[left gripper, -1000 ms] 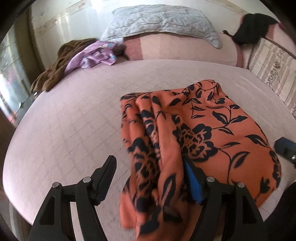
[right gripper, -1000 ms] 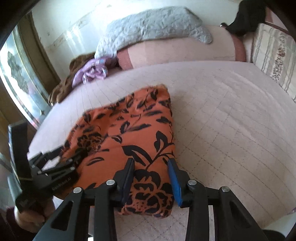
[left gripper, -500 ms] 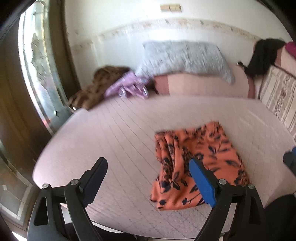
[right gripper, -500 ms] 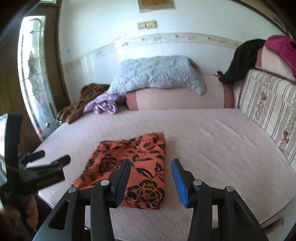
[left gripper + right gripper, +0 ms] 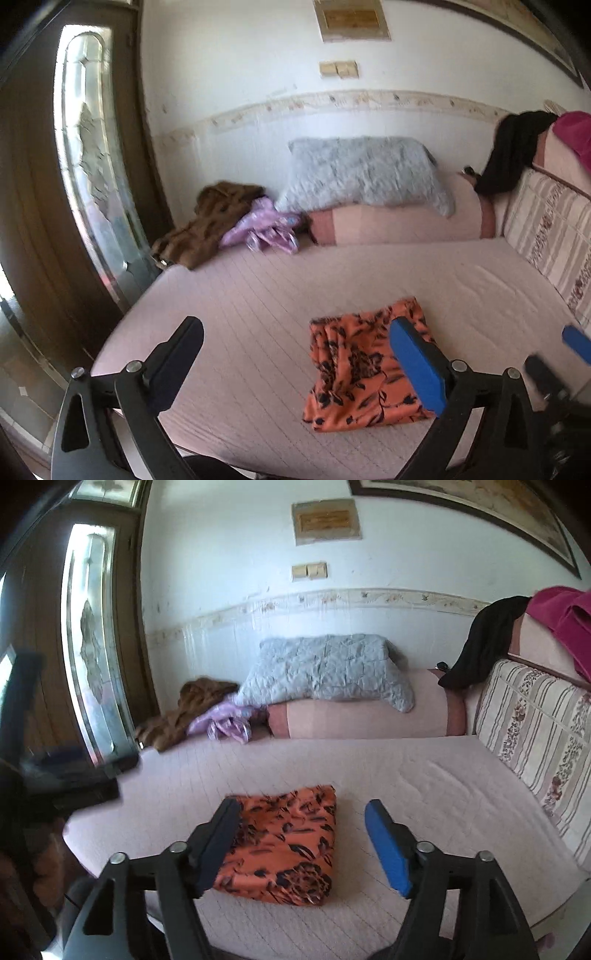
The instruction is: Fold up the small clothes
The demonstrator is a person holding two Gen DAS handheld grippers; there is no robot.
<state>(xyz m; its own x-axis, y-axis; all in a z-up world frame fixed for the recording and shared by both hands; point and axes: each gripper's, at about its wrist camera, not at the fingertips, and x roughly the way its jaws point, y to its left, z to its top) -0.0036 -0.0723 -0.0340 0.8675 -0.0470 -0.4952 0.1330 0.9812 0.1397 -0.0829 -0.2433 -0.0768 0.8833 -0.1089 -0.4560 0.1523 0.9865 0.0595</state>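
Both claws are clear now: your left gripper (image 5: pixel 295 354) gapes wide with nothing in it, and your right gripper (image 5: pixel 303 834), jaws just opening, holds nothing either. The orange cloth (image 5: pixel 284 845) lies folded low in the frame on the bed (image 5: pixel 424 775). Check its edges are square, then go upper left for the purple garment (image 5: pixel 225 723).

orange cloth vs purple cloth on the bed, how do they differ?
The orange cloth is folded into a flat rectangle; the purple cloth is crumpled in a heap. Orange has a dark floral print; purple looks plain and shiny. Orange lies near the bed's front edge; purple sits at the back, beside a brown garment. Neither is held.
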